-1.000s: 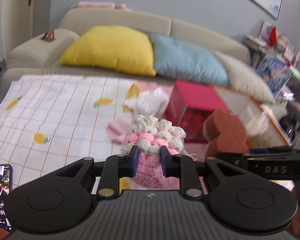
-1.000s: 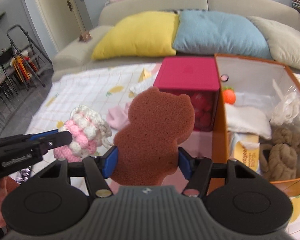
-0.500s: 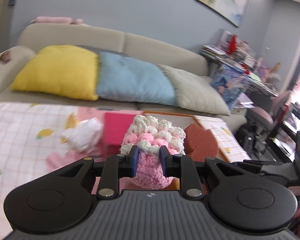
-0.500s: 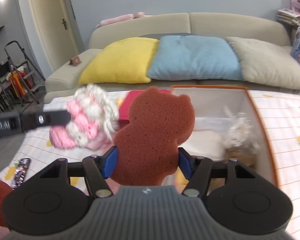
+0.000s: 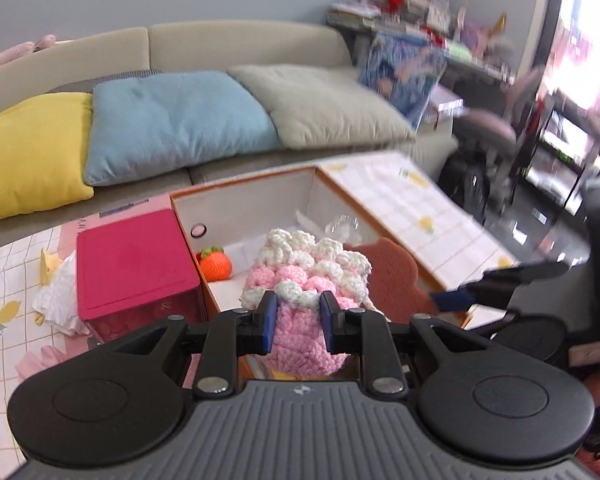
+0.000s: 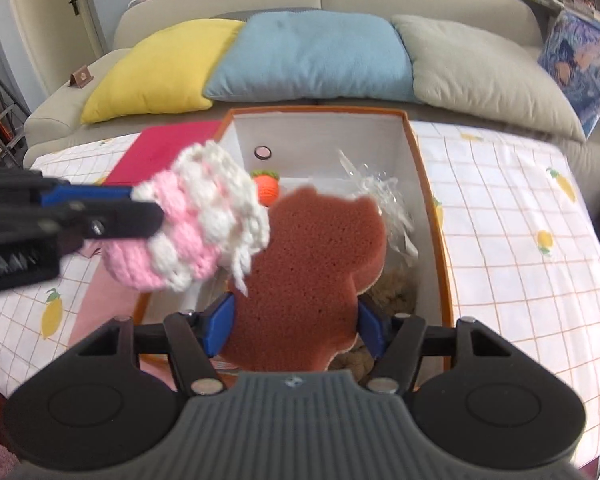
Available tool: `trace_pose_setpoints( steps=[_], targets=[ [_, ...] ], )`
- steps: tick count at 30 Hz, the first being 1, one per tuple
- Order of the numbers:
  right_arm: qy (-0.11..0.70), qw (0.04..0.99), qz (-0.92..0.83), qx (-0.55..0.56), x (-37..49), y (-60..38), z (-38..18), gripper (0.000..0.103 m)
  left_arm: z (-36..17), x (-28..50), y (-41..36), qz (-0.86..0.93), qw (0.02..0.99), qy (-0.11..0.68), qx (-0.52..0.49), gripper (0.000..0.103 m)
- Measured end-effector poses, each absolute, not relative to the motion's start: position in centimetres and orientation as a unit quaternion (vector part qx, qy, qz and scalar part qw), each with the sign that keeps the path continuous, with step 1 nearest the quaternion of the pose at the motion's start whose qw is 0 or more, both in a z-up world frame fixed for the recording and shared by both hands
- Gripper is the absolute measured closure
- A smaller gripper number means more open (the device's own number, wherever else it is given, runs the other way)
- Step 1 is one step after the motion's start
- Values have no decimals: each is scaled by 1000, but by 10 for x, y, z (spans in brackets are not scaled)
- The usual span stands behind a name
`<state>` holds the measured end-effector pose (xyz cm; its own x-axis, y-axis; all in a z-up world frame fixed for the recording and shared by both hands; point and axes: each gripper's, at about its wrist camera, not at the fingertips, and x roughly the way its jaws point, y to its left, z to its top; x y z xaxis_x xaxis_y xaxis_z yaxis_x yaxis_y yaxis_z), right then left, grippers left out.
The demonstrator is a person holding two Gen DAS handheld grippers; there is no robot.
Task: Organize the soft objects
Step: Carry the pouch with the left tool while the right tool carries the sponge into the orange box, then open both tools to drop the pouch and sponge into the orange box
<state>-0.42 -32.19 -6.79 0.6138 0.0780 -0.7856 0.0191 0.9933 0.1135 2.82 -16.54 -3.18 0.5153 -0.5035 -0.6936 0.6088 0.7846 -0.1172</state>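
My left gripper (image 5: 298, 312) is shut on a pink and white crochet pouch (image 5: 308, 280), held above the near left part of the open orange-edged box (image 5: 244, 190). The right wrist view shows that pouch (image 6: 196, 236) coming in from the left, just touching or overlapping the brown bear-shaped sponge (image 6: 312, 272). My right gripper (image 6: 296, 320) is shut on the sponge's lower sides and holds it upright over the box (image 6: 432, 208). In the left wrist view the sponge (image 5: 392, 276) peeks out to the right of the pouch.
Inside the box lie an orange crochet fruit (image 6: 267, 188), a clear plastic bag (image 6: 380, 196) and a brown plush item (image 6: 392, 284). A red lidded box (image 5: 132, 256) stands at its left, with white and pink cloth beside it. The sofa with its cushions lies beyond the checked tablecloth.
Both grippers have swung to the right with their loads and now hang over the orange-edged box. The pouch has come close beside the sponge. Both grips look unchanged.
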Motion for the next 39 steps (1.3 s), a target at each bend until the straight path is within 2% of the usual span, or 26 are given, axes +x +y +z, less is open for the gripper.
trace_pose_setpoints(
  steps=[13,26,29,33,35,39],
  targets=[
    [482,875,13,44,29,-322,-105,40,-69,60,-192,-295,837,443,124,77],
    [487,873,9,31,31,-320,-109,34,-73,73,-191,-296,825,471,103,67],
    [484,875,-1,24,27,-319,-103,25,-63,70,-187,-304,828,462,93,56],
    [476,879,-19,22,19,-323,-93,22,-48,62,-182,-309,837,444,82,43],
    [470,882,-30,26,13,-325,-86,19,-41,58,-180,-311,842,434,77,40],
    [449,892,-45,37,0,-326,-71,19,-28,46,-174,-310,850,419,72,40]
  ],
)
